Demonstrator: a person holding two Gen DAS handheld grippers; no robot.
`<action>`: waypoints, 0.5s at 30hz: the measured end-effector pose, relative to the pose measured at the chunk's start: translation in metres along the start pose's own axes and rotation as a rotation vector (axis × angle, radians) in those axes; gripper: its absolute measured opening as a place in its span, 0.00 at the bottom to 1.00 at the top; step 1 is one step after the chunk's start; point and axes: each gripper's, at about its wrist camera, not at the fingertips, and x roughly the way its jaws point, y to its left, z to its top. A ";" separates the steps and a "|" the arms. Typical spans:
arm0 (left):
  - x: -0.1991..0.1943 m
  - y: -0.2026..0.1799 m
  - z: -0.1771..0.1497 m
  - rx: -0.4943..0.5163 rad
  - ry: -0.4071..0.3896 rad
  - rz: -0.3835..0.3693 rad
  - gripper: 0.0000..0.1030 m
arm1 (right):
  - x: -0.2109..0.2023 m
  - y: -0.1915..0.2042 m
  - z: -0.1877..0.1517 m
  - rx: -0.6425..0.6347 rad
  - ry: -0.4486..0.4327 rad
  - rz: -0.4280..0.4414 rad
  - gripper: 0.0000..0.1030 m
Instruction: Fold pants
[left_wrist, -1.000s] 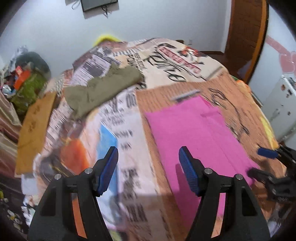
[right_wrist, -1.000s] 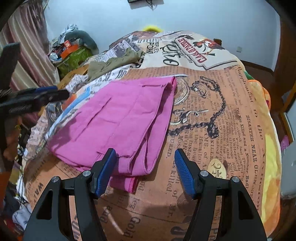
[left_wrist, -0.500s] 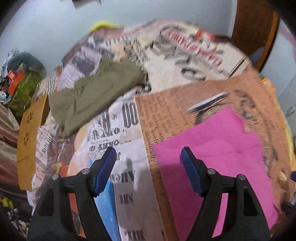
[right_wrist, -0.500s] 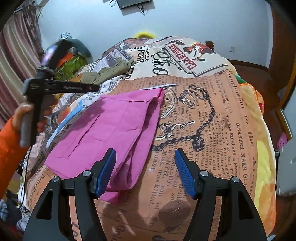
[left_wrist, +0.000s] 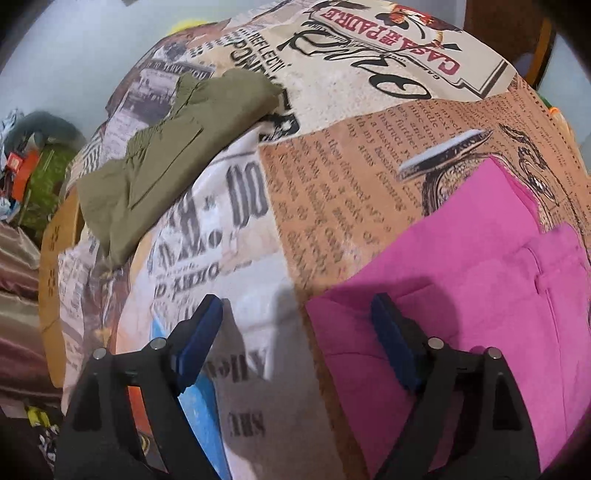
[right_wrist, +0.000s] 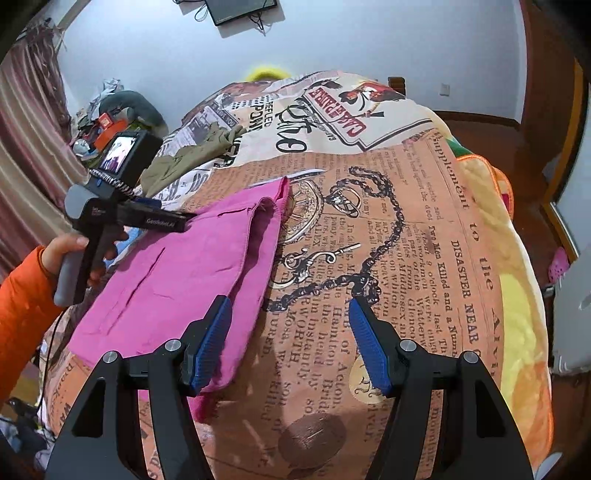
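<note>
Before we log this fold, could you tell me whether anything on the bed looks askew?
The pink pants are folded unevenly: the upper layer sits off the lower one along the right edge. The olive pants lie rumpled farther back. Both tongs are open.

left gripper (left_wrist: 295, 332) agape over the pink pants' (left_wrist: 480, 295) corner on the newsprint blanket (left_wrist: 332, 177), olive garment (left_wrist: 166, 155) beyond

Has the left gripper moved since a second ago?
Yes. In the right wrist view the left gripper has risen and advanced from the frame's left edge, and now hovers over the pink pants toward the green pants.
</note>
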 end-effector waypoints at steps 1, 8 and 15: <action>-0.003 0.004 -0.005 -0.010 0.002 -0.004 0.81 | -0.002 0.001 0.000 0.001 -0.006 0.004 0.60; -0.033 0.028 -0.050 -0.083 -0.009 -0.011 0.81 | -0.015 0.005 -0.001 -0.006 -0.031 0.007 0.60; -0.070 0.049 -0.115 -0.163 -0.018 -0.073 0.85 | -0.025 0.008 -0.006 -0.011 -0.052 0.002 0.60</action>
